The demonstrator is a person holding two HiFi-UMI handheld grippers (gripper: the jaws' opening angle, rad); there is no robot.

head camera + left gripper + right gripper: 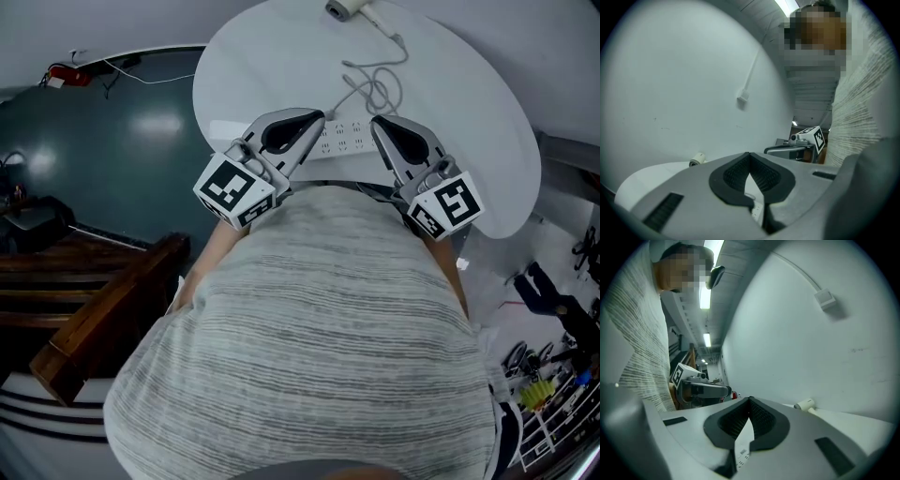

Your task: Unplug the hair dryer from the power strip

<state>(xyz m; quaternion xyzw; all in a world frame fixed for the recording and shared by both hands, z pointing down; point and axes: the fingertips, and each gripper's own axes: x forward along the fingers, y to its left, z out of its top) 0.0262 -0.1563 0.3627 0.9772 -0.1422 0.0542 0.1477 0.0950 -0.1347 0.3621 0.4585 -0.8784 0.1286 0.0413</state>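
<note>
Left gripper point(309, 120): shut tight, nothing in it, held close to the person's chest.
Right gripper point(382, 123): shut tight too, and empty, beside the left one.
Power strip point(343, 139): lies flat on the white table point(469, 141), just past the two gripper tips and between them. Its long side runs left to right.
Hair dryer point(341, 8): at the far edge of the table, well apart from both grippers.
Cord point(380, 89): runs from the hair dryer toward the near side and curls in loops just beyond the power strip, a bit to the right. I cannot tell if its end sits in the strip.
Nearer hand: I think the right gripper, as the loops lie on its side.
</note>
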